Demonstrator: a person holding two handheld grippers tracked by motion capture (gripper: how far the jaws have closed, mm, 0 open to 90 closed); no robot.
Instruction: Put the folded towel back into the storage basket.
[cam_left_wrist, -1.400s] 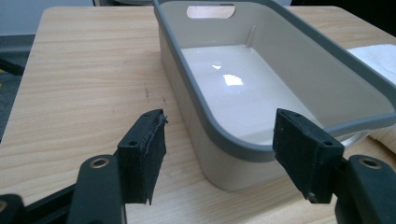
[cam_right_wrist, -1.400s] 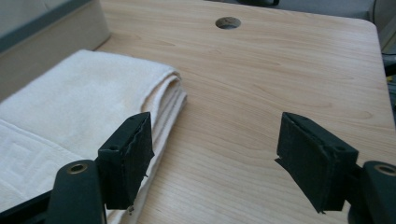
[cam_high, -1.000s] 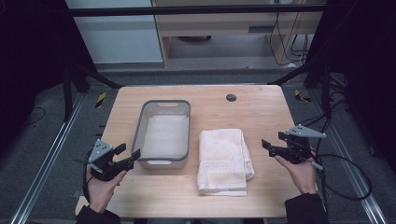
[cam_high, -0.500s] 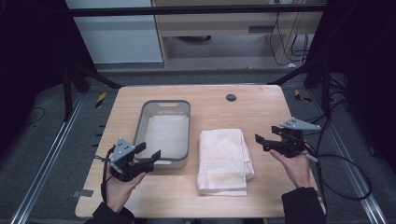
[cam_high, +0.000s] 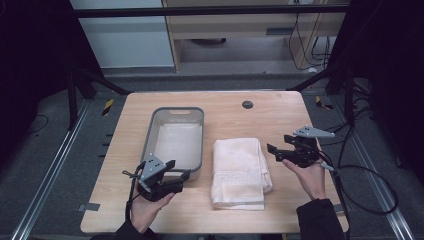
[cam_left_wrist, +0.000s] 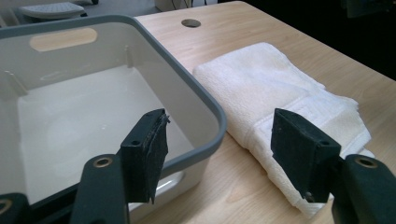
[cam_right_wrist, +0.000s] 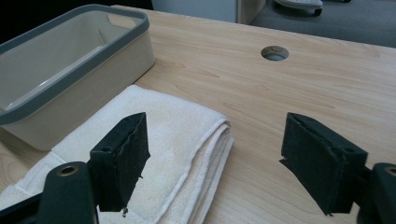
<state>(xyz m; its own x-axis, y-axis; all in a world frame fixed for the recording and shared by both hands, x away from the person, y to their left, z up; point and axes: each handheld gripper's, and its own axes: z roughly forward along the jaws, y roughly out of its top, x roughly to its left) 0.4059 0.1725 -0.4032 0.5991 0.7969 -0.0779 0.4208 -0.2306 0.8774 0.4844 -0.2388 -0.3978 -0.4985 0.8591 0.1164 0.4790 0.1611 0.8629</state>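
Since the frame half a sec ago the left gripper (cam_high: 181, 176) has slid further in from the table's left edge and now sits at the near right corner of the bin (cam_high: 176, 142); the right gripper (cam_high: 273, 150) has barely shifted, a touch lower by the towel's right side.

Folded white towel (cam_high: 240, 172) lies flat on the table (cam_high: 260, 115), centre-right, nearer the front edge than the back, long side running front to back, just beside the bin's right wall w/ a thin strip of wood between. Woven border band shows near its front end.

Left gripper: jaws spread wide, nothing between them. In the left gripper view one jaw hangs over the bin's (cam_left_wrist: 205, 105) near corner, the other over the towel's (cam_left_wrist: 275, 98) front part; can't tell if either jaw touches.

Right gripper: jaws spread too, empty. It hovers off the towel's right edge, jaws pointing toward it. In the right gripper view one jaw sits in front of the towel's (cam_right_wrist: 177, 135) folded edge, the other over bare wood; height above the table hard to judge.

Bin is grey-rimmed, pale inside, w/ a handle slot in its far wall. Cable hole (cam_high: 247, 104) in the table near the back edge. Towel's near end is cut off by the jaws in both gripper views. Cable trails from the right gripper off the right edge.
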